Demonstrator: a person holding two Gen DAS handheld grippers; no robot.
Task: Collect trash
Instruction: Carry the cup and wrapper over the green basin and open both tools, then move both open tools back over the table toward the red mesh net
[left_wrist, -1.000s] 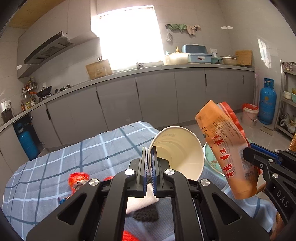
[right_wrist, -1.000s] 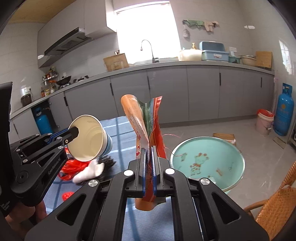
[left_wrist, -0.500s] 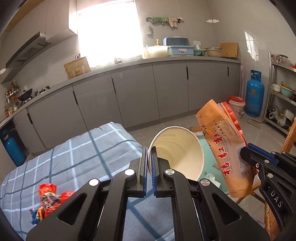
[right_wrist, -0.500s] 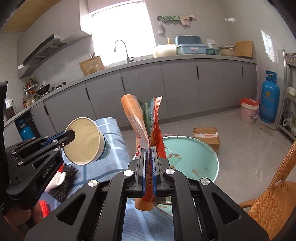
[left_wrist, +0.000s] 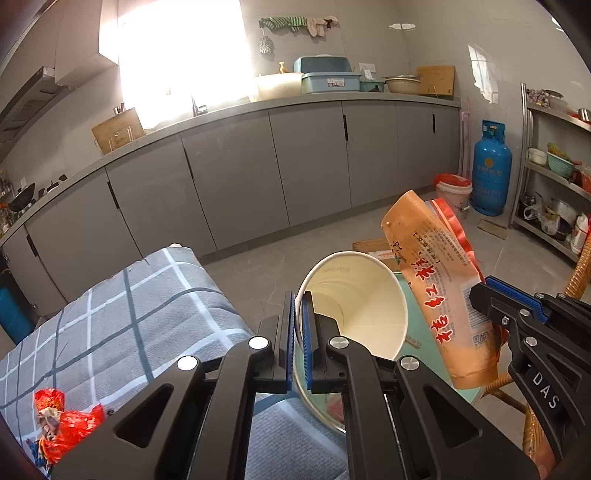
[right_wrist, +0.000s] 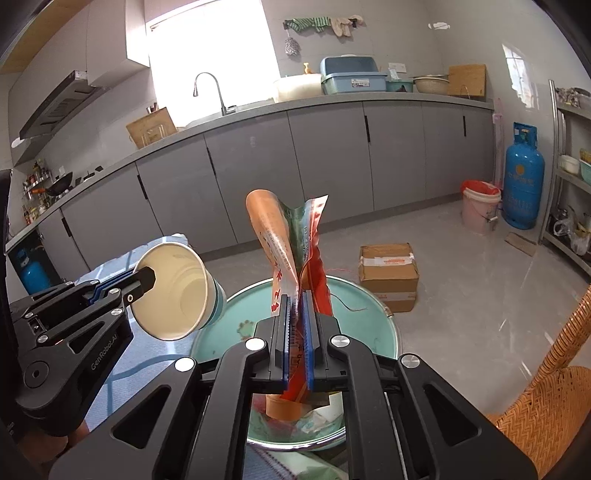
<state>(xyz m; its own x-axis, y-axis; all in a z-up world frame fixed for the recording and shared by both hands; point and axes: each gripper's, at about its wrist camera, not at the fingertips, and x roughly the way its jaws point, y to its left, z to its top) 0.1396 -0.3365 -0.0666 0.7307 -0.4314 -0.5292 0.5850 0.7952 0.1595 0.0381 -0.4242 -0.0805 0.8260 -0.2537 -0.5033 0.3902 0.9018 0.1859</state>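
Note:
My left gripper (left_wrist: 298, 295) is shut on the rim of a white paper cup (left_wrist: 364, 310), whose open mouth faces the camera; the cup (right_wrist: 177, 291) hangs tilted over the near left rim of a teal basin (right_wrist: 373, 314). My right gripper (right_wrist: 295, 299) is shut on an orange and red snack bag (right_wrist: 284, 240), held upright above the basin. The same bag (left_wrist: 439, 288) shows at the right of the left wrist view. Wrappers and paper lie in the basin's bottom (right_wrist: 317, 417).
A table with a grey checked cloth (left_wrist: 122, 325) lies to the left, with crumpled red wrappers (left_wrist: 62, 421) on it. A cardboard box (right_wrist: 388, 273) stands on the floor behind the basin, a wicker chair (right_wrist: 546, 398) at right. Grey cabinets, a pink bucket and a blue gas cylinder line the far wall.
Both grippers have carried the cup and the bag away from the table and over the basin, sinking a little. The basin now lies right under them; both grips are unchanged.

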